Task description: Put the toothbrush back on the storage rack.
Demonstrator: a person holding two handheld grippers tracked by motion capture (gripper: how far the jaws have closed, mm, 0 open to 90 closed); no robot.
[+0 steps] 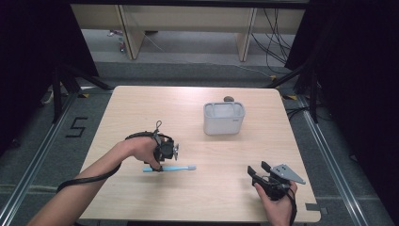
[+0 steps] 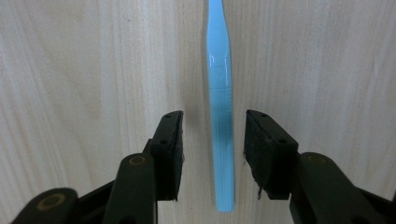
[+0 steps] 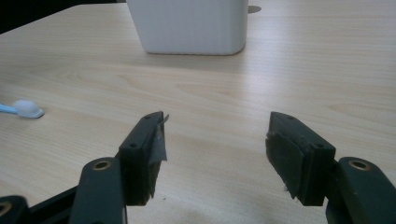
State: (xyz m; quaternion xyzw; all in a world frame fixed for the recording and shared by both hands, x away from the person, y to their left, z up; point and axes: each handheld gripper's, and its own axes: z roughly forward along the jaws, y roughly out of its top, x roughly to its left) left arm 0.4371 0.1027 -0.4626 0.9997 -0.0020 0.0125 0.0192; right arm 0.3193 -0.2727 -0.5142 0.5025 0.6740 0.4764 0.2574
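Left gripper [image 1: 162, 160] is positioned over the near-left part of the table [image 1: 141, 108], held from the left by the person's left hand [image 1: 141, 149]. Its jaws point down onto a light blue toothbrush [image 1: 170, 168] that lies flat on the table, handle end to the left and white head to the right. In the left gripper view the toothbrush [image 2: 220, 116] handle runs lengthwise between the two black jaws, with a visible gap of bare wood on either side of it. The left gripper [image 2: 214, 144] is therefore part-open around the handle, the pads straddling it without pressing on it. The handle's end sits just inside the jaws.

Right gripper [image 1: 256, 174] is at the near-right part of the table, held in the person's right hand [image 1: 276, 202], well apart from the toothbrush. In the right gripper view its jaws stand wide apart with only table surface between them; the right gripper [image 3: 217, 140] is open and holds nothing. The toothbrush [image 3: 25, 109] head appears at the left edge of that view.

A white rectangular container [image 1: 224, 118] stands upright on the far-centre part of the table, well apart from both grippers. A small dark object [image 1: 228, 99] lies just behind it; its nature cannot be determined
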